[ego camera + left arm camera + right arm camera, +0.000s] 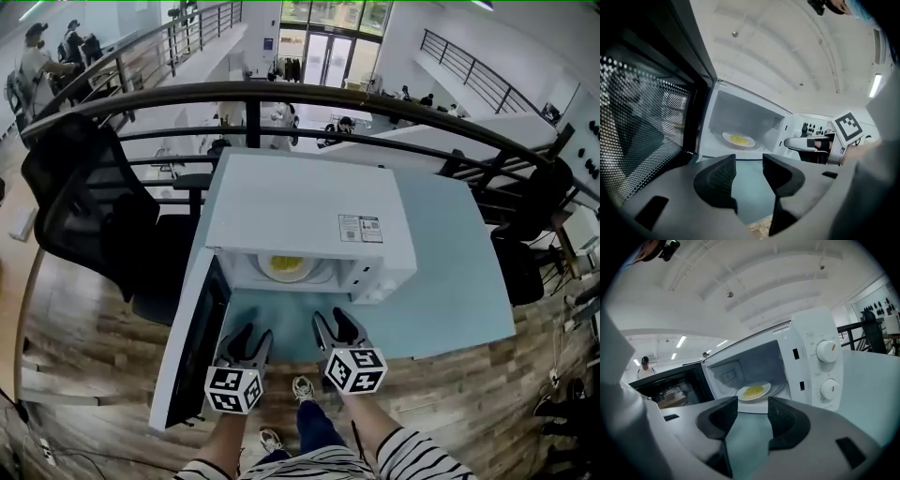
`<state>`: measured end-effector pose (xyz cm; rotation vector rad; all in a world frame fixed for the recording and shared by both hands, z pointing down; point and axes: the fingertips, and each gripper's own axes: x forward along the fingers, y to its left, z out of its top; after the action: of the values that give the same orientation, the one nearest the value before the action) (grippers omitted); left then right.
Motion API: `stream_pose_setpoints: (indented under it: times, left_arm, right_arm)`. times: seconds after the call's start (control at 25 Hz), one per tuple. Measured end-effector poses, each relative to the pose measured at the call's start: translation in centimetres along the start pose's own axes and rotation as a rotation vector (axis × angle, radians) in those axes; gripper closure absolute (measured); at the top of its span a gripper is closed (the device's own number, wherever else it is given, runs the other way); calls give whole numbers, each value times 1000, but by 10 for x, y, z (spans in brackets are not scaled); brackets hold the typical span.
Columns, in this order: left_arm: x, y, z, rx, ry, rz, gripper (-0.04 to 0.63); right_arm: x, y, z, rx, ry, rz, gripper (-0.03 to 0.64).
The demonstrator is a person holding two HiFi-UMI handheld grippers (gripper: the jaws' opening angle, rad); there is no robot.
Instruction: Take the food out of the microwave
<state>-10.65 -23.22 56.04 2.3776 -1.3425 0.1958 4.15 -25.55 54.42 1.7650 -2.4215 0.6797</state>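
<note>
Two empty grippers are hovering in front of the open microwave (pixel 309 220); the food is sitting inside.

The white microwave is standing on a pale blue table (pixel 450 281), its door (pixel 192 342) hanging wide open to the left; a white plate (pixel 285 266) of yellow food (pixel 753 390) is lying in the middle of the cavity, well apart from both tools; the left gripper (pixel 253 334) is pointing at the opening from just beside the door, its jaws standing apart with only table showing between them; the right gripper (pixel 332 319) is hanging next to it, nearer the two control knobs (pixel 826 351), its jaws likewise spread and pinching nothing; striped sleeves are showing at the bottom of the head view.
</note>
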Motion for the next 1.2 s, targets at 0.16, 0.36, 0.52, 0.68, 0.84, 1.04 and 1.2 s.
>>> stream_pose_setpoints:
  times: [0.16,0.36,0.52,0.68,0.84,1.04,1.2]
  left_arm:
    - [24,10,-1,-11,11,21,419]
    - [48,21,7,-38,2,48,419]
    - [66,33,13,-38,-5,67,419]
    - [85,44,16,-28,-4,67,419]
    - [98,52,16,-38,0,71,419]
    - [111,59,22,-42,-9,66,419]
    - [121,63,28,-35,-6,60,419]
  right_arm:
    - [23,-12,1,3,11,1,419]
    - [47,-19,4,1,23,12,419]
    - [67,-21,5,6,28,21,419]
    - [88,-23,3,12,32,15,419]
    - [102,-28,4,28,29,8,419]
    - [121,-27,5,35,25,17,419]
    - [131,-27,5,31,34,6,419]
